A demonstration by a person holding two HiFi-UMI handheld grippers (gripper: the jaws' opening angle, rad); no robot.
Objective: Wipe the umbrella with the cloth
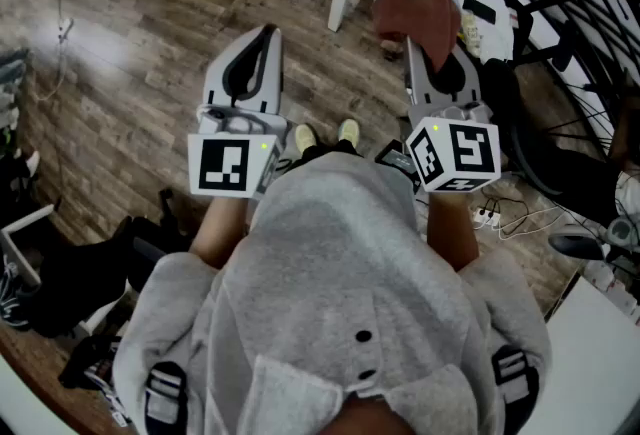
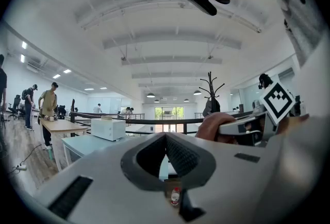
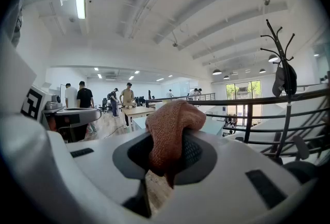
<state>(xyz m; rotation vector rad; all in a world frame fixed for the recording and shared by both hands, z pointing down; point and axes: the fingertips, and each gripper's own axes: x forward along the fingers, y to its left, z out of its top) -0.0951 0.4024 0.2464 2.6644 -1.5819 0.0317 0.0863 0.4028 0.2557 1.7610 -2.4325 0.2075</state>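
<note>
Both hand-held grippers were held out in front of the person, above the wooden floor (image 1: 120, 73).

The left hand-held gripper (image 2: 166, 138) was clenched. Its jaws met at the tips with nothing between them, and it pointed level across the room. Its marker cube (image 1: 228, 163) sat just ahead of the person's grey hooded top (image 1: 340, 263).

The right hand-held gripper (image 3: 167, 141) was grasping the cloth (image 3: 172, 124). The cloth was reddish-brown and knitted. It was pinched between the jaws, bulged up over their tips in a rounded fold, and a short end hung below them. In the head view the cloth covered the tip of that gripper. The right marker cube (image 1: 455, 155) was beside the person's right forearm.

The umbrella (image 1: 560, 43) lay to the right of the right hand-held gripper, at the frame's right edge. It was dark, with thin pale ribs showing. It stood apart from the cloth, with no contact between them. How it rested on the floor could not be determined.

A pair of pale shoes (image 1: 325, 135) showed between the two grippers. A white power strip (image 1: 490, 215) with cables lay on the floor near the umbrella. Ahead stood a counter (image 2: 90, 141) carrying a white box (image 2: 107, 128), and a coat stand (image 3: 281, 63) rose behind a dark railing (image 3: 242, 100).
</note>
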